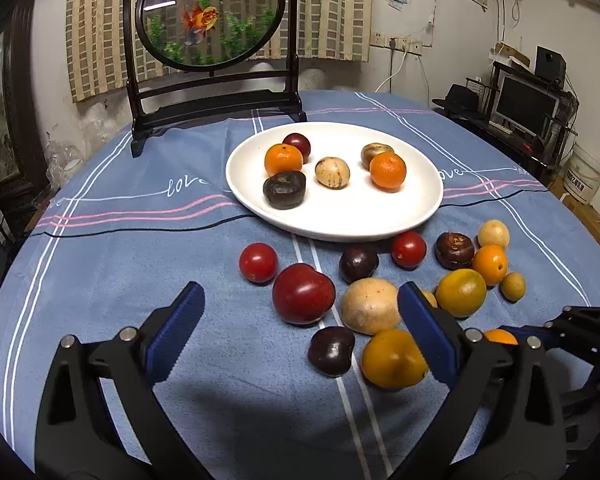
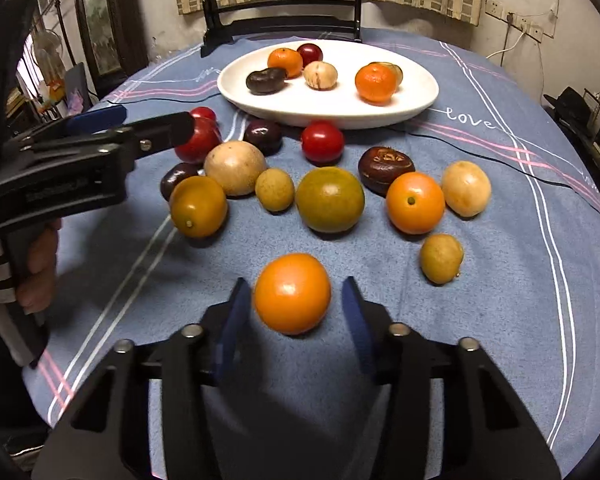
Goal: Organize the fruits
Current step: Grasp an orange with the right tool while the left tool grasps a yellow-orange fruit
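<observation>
Right gripper (image 2: 292, 312): its black frame and two blue ribbed pads are standing on both sides of a round orange fruit (image 2: 292, 293); a thin gap is showing at each pad, so the jaws are not pressing it and are counting as open.
Left gripper (image 1: 300, 332): its jaws are standing wide apart and holding nothing; between the blue toothed pads are lying a large red fruit (image 1: 303, 293), a pale tan round fruit (image 1: 370, 306), a small dark purple fruit (image 1: 331, 351) and a yellow-orange fruit (image 1: 393, 359).
Hand (image 2: 36, 264): in the right wrist view a hand with a striped sleeve is gripping the handle of the left gripper.
White plate (image 1: 336, 224): it is a smooth, shallow oval dish, and it is serving here as the landmark.
On the plate: two bright mandarins (image 1: 283, 159), a dark red fruit, a dark brown flat water chestnut and two pale speckled fruits are sitting there.
In front of the plate: the loose fruits are lying on the cloth, glossy red tomatoes (image 1: 258, 262) nearest its rim, then green-yellow citrus (image 2: 329, 199) and small dull longans; the orange fruit is lying farthest from it.
Tablecloth (image 1: 120, 248): blue woven fabric with white and pink stripes and the word "love" is covering a round table under the plate.
Behind the plate: a dark wooden stand with an oval goldfish screen (image 1: 210, 12) is standing, and a checked curtain is hanging on the wall.
Right of the plate: a dark shelf with a monitor is standing by the wall.
</observation>
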Demonstrator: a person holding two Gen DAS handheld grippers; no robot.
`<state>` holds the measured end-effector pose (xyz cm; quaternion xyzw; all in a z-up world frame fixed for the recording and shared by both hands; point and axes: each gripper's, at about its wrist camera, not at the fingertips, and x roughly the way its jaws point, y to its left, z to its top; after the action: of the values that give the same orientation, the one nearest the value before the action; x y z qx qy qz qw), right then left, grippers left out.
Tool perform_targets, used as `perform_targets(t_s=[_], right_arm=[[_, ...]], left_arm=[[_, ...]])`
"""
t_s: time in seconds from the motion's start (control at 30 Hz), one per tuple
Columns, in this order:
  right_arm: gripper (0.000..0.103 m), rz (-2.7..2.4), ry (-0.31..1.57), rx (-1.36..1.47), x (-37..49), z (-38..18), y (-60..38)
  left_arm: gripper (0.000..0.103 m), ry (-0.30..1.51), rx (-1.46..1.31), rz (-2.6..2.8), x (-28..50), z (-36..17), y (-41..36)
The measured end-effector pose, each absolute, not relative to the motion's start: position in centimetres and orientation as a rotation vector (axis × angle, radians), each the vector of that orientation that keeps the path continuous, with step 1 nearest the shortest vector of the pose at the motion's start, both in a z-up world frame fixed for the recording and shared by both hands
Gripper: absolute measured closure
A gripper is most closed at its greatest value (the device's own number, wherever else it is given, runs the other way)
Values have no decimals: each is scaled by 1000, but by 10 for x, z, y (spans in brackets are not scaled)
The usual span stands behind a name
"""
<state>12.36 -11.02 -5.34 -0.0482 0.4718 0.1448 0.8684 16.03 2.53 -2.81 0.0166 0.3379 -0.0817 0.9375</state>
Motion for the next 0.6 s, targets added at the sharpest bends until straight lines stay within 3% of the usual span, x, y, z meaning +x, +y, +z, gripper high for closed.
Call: perform_targets(t_s=[0.07,0.6], right_arm=[[68,313,981,-84,124,-53,-113],[68,282,944,35,117,-47,-142]], left_arm=[[4,702,20,-171,160,-29,26],[4,873,-37,-158,144,-45,5]])
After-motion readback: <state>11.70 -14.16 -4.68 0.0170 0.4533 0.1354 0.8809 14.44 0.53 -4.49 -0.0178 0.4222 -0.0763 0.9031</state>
